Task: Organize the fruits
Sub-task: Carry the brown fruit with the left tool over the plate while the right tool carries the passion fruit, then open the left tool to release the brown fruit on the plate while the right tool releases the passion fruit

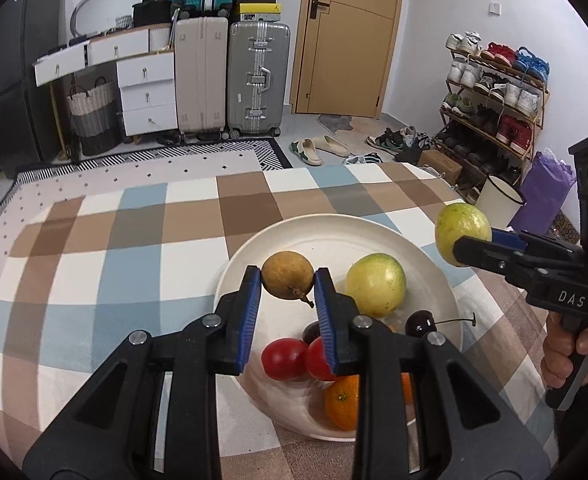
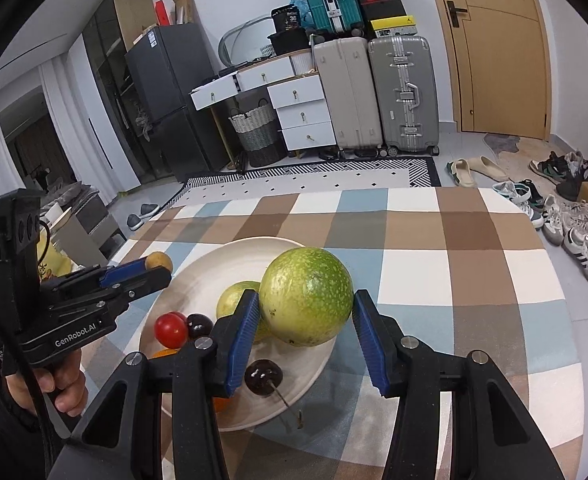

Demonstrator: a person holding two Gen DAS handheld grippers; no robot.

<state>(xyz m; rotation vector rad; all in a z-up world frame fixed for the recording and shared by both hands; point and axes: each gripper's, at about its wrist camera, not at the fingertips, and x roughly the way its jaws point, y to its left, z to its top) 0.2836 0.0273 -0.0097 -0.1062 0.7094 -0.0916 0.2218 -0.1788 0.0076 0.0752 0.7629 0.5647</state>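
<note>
The left hand-held gripper [image 1: 288, 282] is clamped on a small brown fruit [image 1: 288, 275], its blue pads pressing both sides, the fruit lifted above the far part of the white plate [image 1: 333, 232]. The right hand-held gripper [image 2: 305, 312] is clamped on a large green speckled fruit [image 2: 305, 296], held above the plate's right side. Seen from the left wrist, that green fruit sits up and to the right of the left hand-held gripper, and the right tool's black body reads "DAS" (the rest is out of view). From the right wrist, the left tool's side reads "GenRobot.AI".

On the plate, just right of the left hand-held gripper, lies a yellow-green fruit [image 1: 375, 284]; below its fingers lie two red tomatoes [image 1: 284, 359], a dark cherry [image 1: 419, 323] with its stem, and an orange [image 1: 341, 402]. The plate stands on a worktop with a checked cloth [image 1: 114, 260]. Beyond it, a black box [image 2: 292, 18] bears "36".
</note>
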